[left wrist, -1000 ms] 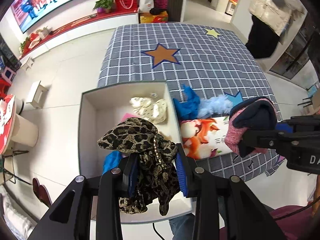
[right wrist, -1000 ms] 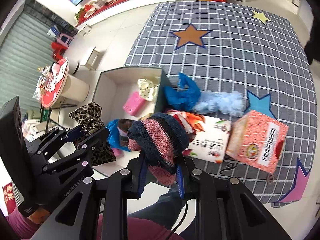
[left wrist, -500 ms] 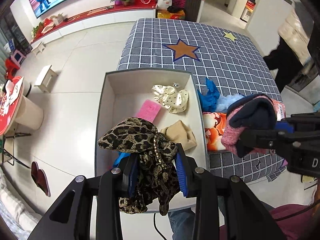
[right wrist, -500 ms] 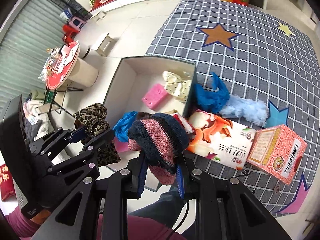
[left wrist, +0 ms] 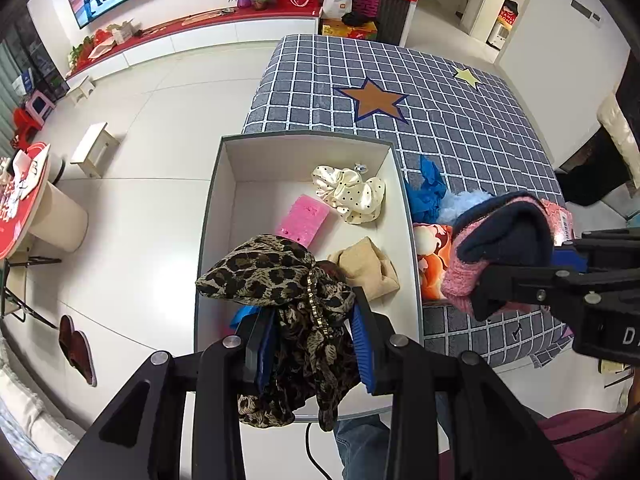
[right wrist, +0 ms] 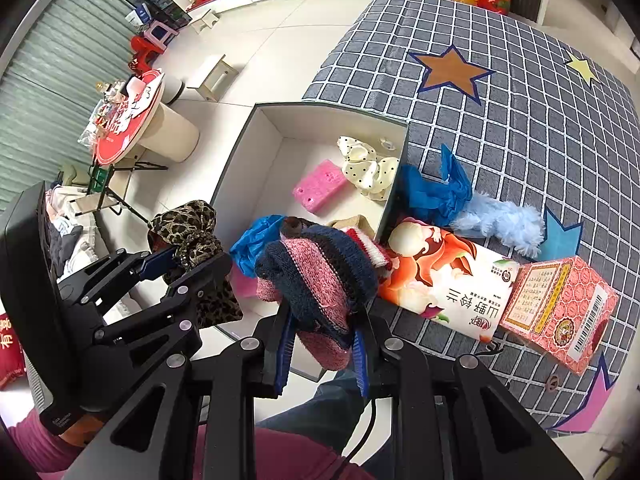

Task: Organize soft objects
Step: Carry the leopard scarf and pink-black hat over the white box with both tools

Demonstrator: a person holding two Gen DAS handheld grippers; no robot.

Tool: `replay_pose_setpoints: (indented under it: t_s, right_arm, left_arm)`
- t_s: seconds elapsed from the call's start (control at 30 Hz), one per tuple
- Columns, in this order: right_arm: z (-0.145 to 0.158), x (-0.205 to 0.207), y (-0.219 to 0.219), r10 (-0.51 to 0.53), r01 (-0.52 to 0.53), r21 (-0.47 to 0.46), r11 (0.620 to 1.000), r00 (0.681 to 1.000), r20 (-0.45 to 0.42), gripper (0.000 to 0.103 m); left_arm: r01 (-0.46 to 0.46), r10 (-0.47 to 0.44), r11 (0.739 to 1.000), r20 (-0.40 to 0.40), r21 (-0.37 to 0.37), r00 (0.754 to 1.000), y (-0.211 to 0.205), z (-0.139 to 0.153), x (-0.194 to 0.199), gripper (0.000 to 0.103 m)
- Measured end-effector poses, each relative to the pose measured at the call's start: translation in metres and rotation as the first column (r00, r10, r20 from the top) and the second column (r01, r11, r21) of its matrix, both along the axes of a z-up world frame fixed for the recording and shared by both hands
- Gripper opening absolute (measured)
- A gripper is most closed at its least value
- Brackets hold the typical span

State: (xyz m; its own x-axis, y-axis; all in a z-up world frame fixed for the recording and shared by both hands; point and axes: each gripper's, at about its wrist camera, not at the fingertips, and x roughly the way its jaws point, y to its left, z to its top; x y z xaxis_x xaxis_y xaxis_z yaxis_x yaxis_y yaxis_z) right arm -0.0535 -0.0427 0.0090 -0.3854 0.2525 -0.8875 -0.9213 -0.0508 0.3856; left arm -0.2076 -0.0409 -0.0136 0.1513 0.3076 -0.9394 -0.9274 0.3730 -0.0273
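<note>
Two grippers hang over the near end of the white box (left wrist: 216, 208): the left gripper (left wrist: 312, 352) clamps a leopard-print scarf (left wrist: 280, 280), and the right gripper (right wrist: 320, 344) is closed on a pink-and-navy knit sock (right wrist: 316, 272). Inside the box lie a polka-dot scrunchie (left wrist: 352, 194), a pink sponge (left wrist: 302, 220) and a tan cloth (left wrist: 366, 268); a blue item beneath the scarf is mostly hidden. Just right of the box, blue fabric (right wrist: 436, 192), a fluffy blue piece (right wrist: 500, 220) and two cartons rest on the checked star-patterned tablecloth (right wrist: 520, 100), with white floor tiles to the box's left.
</note>
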Motion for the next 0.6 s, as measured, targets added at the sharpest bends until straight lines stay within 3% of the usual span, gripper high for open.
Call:
replay_pose_setpoints:
  t_s: [0.6]
  right_arm:
    - [-0.0007, -0.0010, -0.0032, -0.003, 0.003, 0.001, 1.000, 1.000, -0.011, 0.026]
  left_arm:
    - [0.008, -0.008, 1.000, -0.009, 0.001, 1.000, -0.0008, -0.0005, 0.0024, 0.037]
